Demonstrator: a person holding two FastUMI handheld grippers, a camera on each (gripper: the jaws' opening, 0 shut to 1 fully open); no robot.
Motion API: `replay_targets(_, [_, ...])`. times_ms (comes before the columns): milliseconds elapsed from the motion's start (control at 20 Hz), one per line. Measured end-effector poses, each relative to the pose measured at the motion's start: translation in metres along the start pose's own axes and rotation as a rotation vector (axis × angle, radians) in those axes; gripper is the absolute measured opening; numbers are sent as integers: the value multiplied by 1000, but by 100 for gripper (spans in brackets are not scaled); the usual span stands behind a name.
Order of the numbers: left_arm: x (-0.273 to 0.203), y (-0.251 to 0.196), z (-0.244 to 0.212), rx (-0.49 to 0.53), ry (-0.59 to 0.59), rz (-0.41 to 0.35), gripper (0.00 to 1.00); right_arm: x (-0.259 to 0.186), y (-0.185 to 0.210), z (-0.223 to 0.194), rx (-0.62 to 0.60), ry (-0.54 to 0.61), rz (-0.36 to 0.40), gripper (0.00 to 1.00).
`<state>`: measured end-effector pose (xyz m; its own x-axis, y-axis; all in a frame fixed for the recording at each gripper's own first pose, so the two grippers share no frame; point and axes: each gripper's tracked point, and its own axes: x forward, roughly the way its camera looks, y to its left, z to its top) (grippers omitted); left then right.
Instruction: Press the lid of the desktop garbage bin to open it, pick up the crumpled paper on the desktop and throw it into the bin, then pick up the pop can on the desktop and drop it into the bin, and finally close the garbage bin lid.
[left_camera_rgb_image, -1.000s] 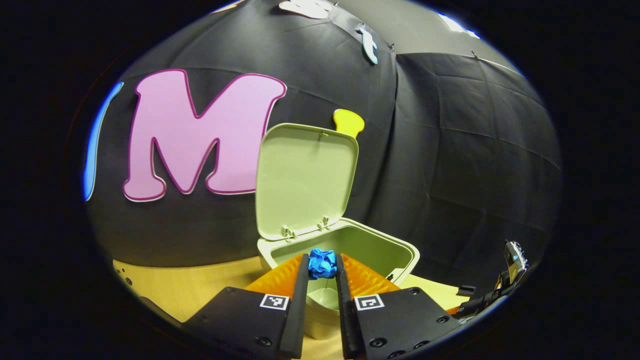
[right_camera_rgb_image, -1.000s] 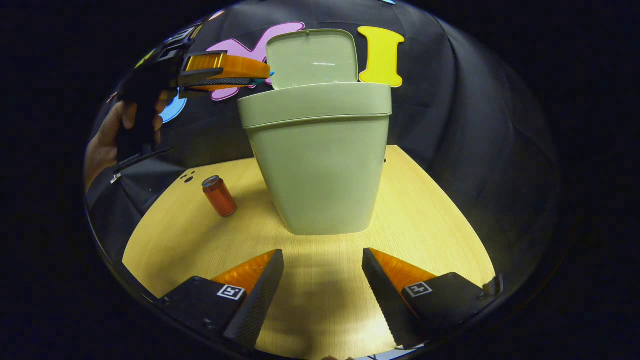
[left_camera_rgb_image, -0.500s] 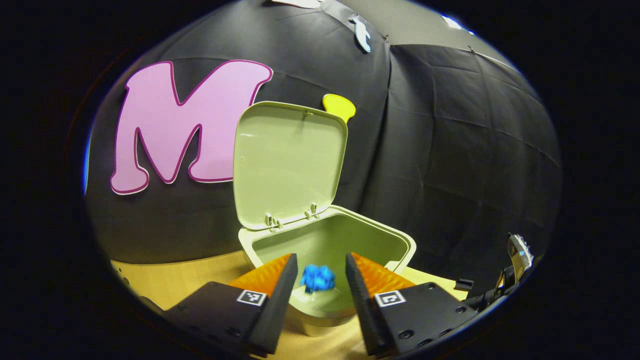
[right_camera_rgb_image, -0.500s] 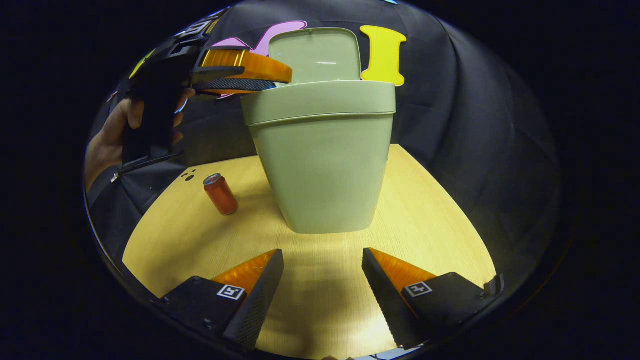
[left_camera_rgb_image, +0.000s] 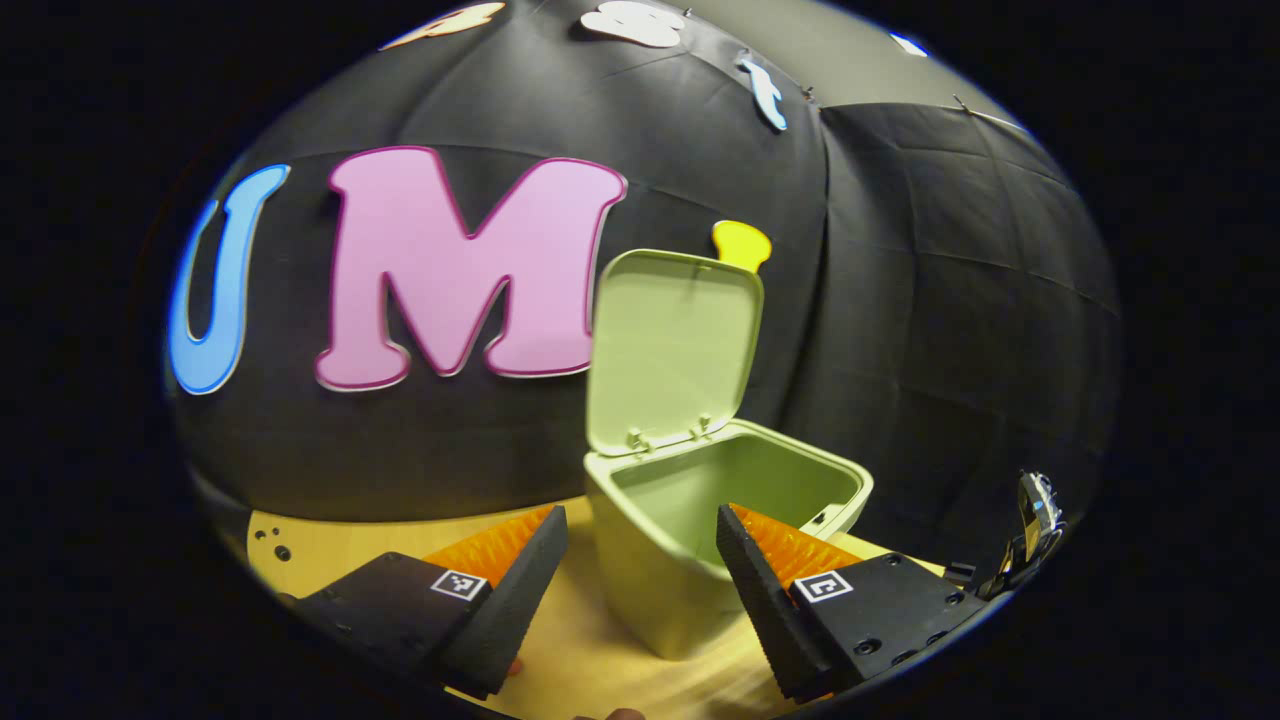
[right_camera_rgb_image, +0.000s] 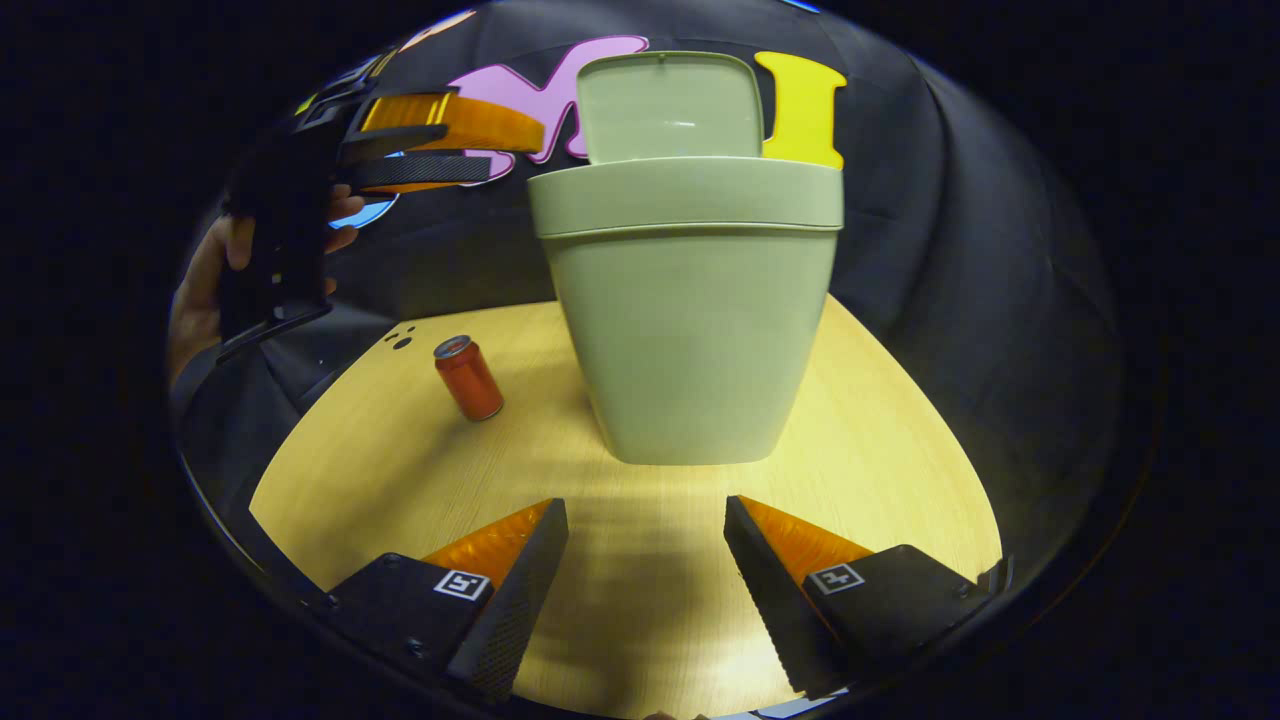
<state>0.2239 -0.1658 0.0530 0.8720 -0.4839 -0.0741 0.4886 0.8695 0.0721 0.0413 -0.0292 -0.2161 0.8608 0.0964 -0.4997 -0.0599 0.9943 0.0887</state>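
Since a second earlier the left tool (left_camera_rgb_image: 640, 560) had let go of the blue paper, which had dropped out of sight, by all appearance into the bin (right_camera_rgb_image: 690, 320), and the tool had drawn back from over the rim, its fingers now spread wide with nothing between them. In the left gripper view the bin stood ahead at about 1 o'clock, its lid (left_camera_rgb_image: 675, 345) upright on its hinge and the mouth open; no paper could be seen inside from that angle. The right tool (right_camera_rgb_image: 645, 580) hung low over the desk (right_camera_rgb_image: 900, 480), also spread and empty, facing the bin's front wall at 12 o'clock. The can (right_camera_rgb_image: 468, 378) stood on the desk at roughly 10 o'clock from the right tool, just left of the bin and apart from it, its long axis near vertical with a slight lean in the fisheye. In the right gripper view the left tool (right_camera_rgb_image: 490, 150), held by a hand (right_camera_rgb_image: 205, 290), hovered high at 11 o'clock, above and beyond the can. Judged from this, the left tool seemed the nearer one for the can, though it would have to descend a good way. No writing on the can or bin was legible.
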Motion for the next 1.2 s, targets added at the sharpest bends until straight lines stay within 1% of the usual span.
replay_targets(150, [-41, 40, -26, -44, 20, 115, 96, 4, 17, 0, -33, 5, 38, 99])
replay_targets(250, [-73, 70, -45, -67, 32, 212, 96, 8, 29, 0, -51, 12, 61, 99])
replay_targets(400, [-116, 100, -78, -95, 79, 313, 96, 17, 54, 0, -75, 23, 112, 99])
replay_targets(500, [-146, 116, -97, -126, 109, 379, 96, 25, 71, 4, -111, 18, 143, 99])
replay_targets(650, [-184, 131, -116, -203, 118, 465, 96, 42, 99, 13, -152, 7, 193, 99])
replay_targets(800, [-210, 144, -135, -268, 128, 533, 96, 63, 123, 26, -175, 0, 235, 99])
replay_targets(1050, [-241, 160, -157, -249, 161, 620, 96, 98, 157, 39, -252, -12, 286, 99])
replay_targets(1200, [-250, 160, -168, -274, 174, 647, 96, 118, 176, 44, -300, -17, 321, 99])
